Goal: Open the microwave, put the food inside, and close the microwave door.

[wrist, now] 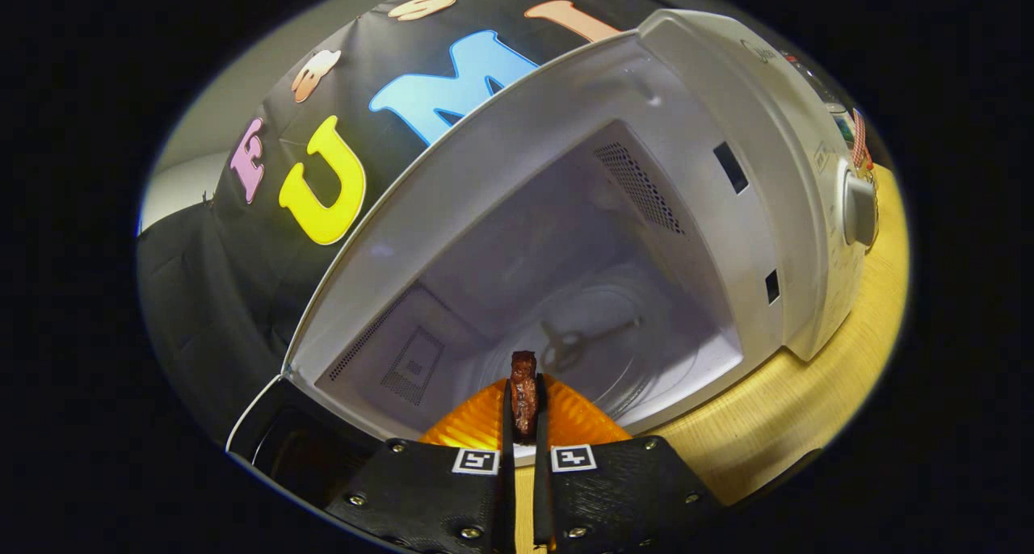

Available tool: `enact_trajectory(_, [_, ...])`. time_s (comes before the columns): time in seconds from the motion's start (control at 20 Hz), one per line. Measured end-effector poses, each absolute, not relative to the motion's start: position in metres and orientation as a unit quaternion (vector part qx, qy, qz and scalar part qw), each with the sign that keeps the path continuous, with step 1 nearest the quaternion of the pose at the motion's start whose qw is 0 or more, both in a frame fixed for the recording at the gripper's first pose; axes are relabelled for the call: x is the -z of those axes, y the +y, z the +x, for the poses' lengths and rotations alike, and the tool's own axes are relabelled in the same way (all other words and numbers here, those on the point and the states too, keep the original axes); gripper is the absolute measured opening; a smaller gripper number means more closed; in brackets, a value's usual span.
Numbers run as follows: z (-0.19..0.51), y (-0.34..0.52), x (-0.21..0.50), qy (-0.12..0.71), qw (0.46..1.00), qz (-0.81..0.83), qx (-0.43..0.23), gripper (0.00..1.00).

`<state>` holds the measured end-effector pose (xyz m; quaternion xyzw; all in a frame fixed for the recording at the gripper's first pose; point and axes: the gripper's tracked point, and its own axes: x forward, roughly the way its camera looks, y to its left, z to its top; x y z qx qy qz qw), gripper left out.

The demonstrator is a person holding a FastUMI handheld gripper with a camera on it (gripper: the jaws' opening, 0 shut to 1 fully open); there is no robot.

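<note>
Your open door (266,437) hangs left of the fingers. Your gripper (524,425) pinches the brown food (523,388) between both fingers, over an orange plate (472,425), right at the open microwave (727,215) mouth on the wooden table (808,400).

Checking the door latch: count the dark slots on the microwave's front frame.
2: an upper slot and a lower slot, both beside the control knob, beyond the gripper.

Light wooden table (775,409), grain visible. White microwave (800,215) standing directly on it, door (275,441) swung open, cavity facing the gripper (524,425). Gripper fingers pinched on a dark brown food piece (523,388) above an orange plate (477,425) at the cavity's front edge.
</note>
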<state>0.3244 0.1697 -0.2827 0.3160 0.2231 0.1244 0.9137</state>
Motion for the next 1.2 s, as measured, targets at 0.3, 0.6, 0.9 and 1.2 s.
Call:
enact_trajectory(0.3, [0.343,0.162,0.295,0.236,0.910,0.324,-0.109,0.16])
enact_trajectory(0.6, [0.351,0.148,0.295,0.221,0.951,0.197,-0.086,0.57])
enact_trajectory(0.9, [0.344,0.148,0.275,0.178,0.976,0.090,-0.082,0.97])
enact_trajectory(1.2, [0.311,0.153,0.244,0.174,0.977,0.063,-0.108,0.98])
